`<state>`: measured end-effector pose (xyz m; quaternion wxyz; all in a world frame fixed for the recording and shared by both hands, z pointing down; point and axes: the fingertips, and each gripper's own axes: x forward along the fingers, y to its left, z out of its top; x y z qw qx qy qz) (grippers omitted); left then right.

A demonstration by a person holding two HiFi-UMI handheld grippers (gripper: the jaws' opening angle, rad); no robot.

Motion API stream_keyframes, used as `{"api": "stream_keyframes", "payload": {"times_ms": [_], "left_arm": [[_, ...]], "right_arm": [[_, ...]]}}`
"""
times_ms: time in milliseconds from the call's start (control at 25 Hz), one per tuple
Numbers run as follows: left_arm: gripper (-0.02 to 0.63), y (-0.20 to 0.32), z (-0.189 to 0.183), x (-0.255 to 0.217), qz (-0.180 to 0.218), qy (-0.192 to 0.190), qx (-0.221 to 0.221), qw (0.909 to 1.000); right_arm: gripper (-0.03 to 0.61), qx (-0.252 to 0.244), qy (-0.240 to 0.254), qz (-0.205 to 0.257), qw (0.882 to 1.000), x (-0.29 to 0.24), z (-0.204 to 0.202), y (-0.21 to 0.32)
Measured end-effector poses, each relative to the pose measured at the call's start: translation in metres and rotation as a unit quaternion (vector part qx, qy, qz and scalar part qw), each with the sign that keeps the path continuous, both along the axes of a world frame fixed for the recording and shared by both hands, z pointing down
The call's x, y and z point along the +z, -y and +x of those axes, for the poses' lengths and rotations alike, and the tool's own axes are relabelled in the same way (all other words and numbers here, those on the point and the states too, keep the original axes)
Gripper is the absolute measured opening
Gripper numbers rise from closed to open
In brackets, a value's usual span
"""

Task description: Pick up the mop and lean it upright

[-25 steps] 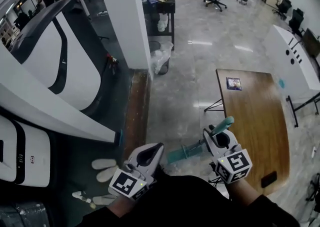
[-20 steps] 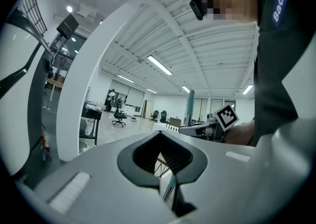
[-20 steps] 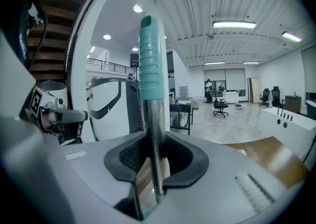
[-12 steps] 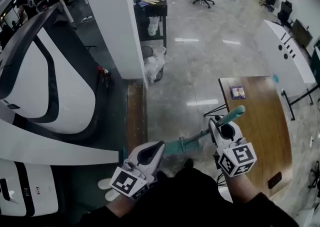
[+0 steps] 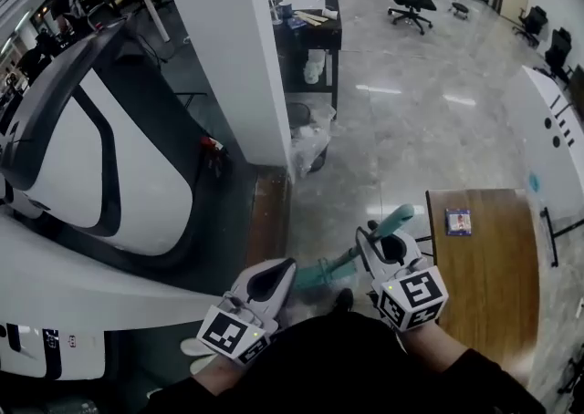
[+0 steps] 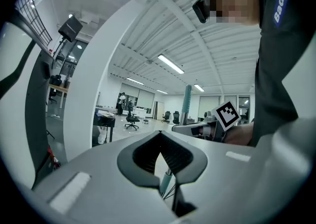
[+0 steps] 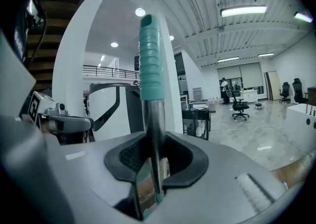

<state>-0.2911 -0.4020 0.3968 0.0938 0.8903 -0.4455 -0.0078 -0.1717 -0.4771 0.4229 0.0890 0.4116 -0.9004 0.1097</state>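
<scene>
The pick-up part looks done: the right claw [image 7: 154,141] is clamped on the mop [image 7: 149,60], its pads closed tight on the bare metal shaft just below the teal ribbed grip, which rises clear above the jaws in the right gripper view. In the head view the mop [image 5: 397,218] runs at a slant, from the teal grip beyond the right claw [image 5: 379,237] down and to the left towards the person's body. Its lower end passes out of sight there, so whether the mop head is off the floor [image 5: 392,129] or touching it I cannot tell. The left claw [image 6: 159,136] has its jaw tips drawn together and nothing pressed between them. A sliver of teal shaft shows through the small gap under the tips, but it appears to lie beyond the claw, not in its grip. In the head view the left claw [image 5: 274,268] sits just beside the lower stretch of the shaft. What is left is the leaning itself: the mop is carried in mid-air, touching no support, and has yet to be stood up and rested against something. The white pillar [image 5: 233,47] ahead looks the likeliest place, with the wooden bench [image 5: 484,284] off to the right; that is only my judgement.
</scene>
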Motion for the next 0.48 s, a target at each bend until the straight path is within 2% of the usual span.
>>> {"api": "stream_keyframes", "payload": {"times_ms": [240,480], "left_arm": [[0.020,0.062,0.022,-0.011,0.007,0.014,-0.045,0.9989],[0.020,0.105,0.028,-0.006,-0.009,0.023,-0.058,0.9980]], "right_arm": [[0.094,-0.072,0.012,0.000,0.997,0.001,-0.004,0.062],[0.095,-0.088,0.012,-0.005,0.996,0.009,0.000,0.115]]}}
